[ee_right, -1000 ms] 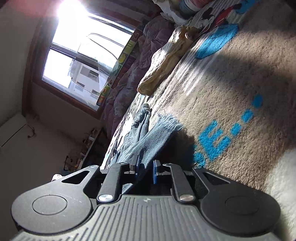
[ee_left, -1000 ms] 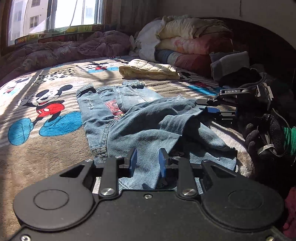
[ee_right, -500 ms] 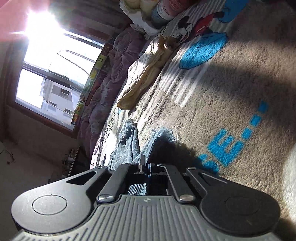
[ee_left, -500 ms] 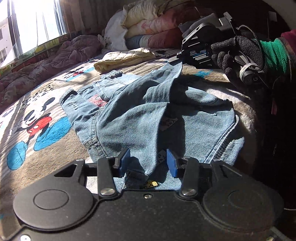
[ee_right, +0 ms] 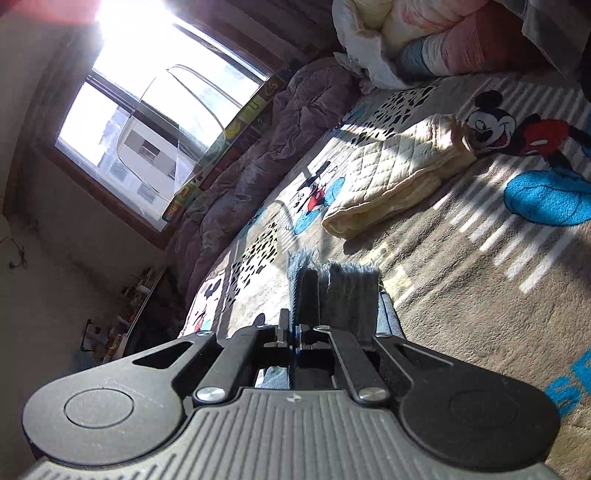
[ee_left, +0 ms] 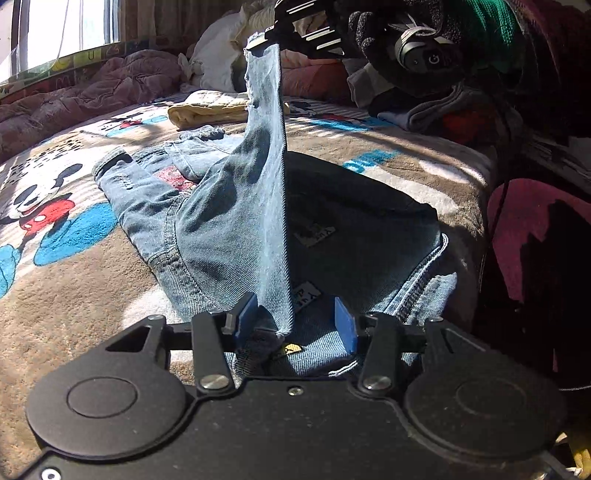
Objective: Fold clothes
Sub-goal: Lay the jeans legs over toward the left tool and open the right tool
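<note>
A pair of blue jeans [ee_left: 207, 221] lies on the Mickey Mouse blanket [ee_left: 66, 295]. My right gripper [ee_left: 258, 42] shows at the top of the left wrist view, shut on the frayed hem of one jeans leg [ee_left: 266, 122], which it holds high and taut. In the right wrist view that gripper [ee_right: 295, 332] is shut on the frayed hem [ee_right: 332, 273]. My left gripper [ee_left: 295, 317] is open at the waistband, its blue pads [ee_left: 345, 325] on either side of the raised leg's base.
A folded yellow quilted garment [ee_left: 207, 109] [ee_right: 399, 177] lies further up the bed. Stacked quilts and pillows [ee_right: 424, 33] sit at the headboard, a purple duvet [ee_left: 85, 96] under the window. Dark clothes [ee_left: 436, 110] are piled at the right edge.
My right gripper has closed on the leg hem and lifted it from the bed to high above it. My left gripper has opened wider and moved in at the waistband.
</note>
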`<state>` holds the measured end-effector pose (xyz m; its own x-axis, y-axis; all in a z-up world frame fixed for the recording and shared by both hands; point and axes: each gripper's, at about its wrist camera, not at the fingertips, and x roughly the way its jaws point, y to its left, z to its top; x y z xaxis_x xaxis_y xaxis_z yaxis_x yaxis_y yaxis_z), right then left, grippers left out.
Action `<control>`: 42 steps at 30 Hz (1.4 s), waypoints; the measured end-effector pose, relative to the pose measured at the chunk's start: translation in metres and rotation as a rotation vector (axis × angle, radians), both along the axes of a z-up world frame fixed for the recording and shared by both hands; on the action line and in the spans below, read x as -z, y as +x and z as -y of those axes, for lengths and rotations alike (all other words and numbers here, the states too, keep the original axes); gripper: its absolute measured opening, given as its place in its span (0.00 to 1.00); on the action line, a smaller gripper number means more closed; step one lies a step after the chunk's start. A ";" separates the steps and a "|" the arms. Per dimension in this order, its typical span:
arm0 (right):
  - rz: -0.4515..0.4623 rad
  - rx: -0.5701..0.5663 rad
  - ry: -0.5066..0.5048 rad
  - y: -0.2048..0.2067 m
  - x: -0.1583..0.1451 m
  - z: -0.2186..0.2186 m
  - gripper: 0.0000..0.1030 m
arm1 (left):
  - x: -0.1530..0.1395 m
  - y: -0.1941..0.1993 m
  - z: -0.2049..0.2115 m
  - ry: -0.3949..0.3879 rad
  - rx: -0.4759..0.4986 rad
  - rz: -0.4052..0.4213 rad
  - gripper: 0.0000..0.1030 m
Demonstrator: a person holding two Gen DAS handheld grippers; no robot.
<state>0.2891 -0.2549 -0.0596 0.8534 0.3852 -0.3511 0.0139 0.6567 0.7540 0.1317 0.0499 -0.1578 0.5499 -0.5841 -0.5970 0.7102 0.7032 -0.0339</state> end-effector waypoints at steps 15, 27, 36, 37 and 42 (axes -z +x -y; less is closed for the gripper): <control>-0.062 -0.093 -0.230 0.084 -0.002 -0.120 0.04 | -0.002 0.006 -0.033 -0.188 0.036 -0.145 0.52; -0.119 -0.130 -0.332 0.120 0.031 -0.179 0.04 | 0.000 0.007 -0.048 -0.269 0.064 -0.192 0.55; -0.148 -0.155 -0.398 0.135 0.049 -0.201 0.04 | 0.002 0.010 -0.058 -0.331 0.055 -0.244 0.56; -0.146 -0.160 -0.407 0.136 0.050 -0.204 0.04 | 0.002 0.011 -0.059 -0.339 0.054 -0.250 0.56; -0.152 -0.165 -0.430 0.145 0.057 -0.211 0.04 | 0.004 0.013 -0.070 -0.399 0.046 -0.309 0.59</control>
